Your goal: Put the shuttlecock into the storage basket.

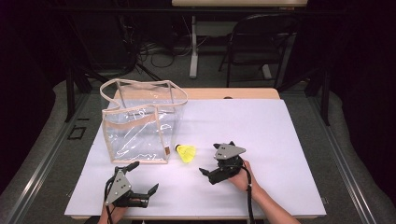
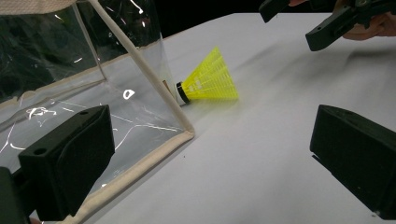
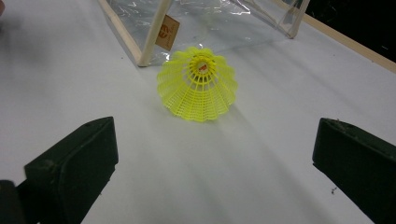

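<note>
White tabletop [image 1: 280,140], dark room behind. Yellow shuttlecock [image 1: 187,153] on its side just ahead of right gripper [image 1: 218,161], skirt mouth toward it, cork tip toward clear bag [image 1: 140,126]. Left gripper [image 1: 142,179] farther off. Both sets of jaws wide apart, holding nothing.

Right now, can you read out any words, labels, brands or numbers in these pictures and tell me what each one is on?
Small tan tag on the corner of the clear plastic tote bag with beige trim: an orange logo mark, too blurred to read.
Yellow plastic shuttlecock: no text visible.
Nothing else carries readable writing.
</note>
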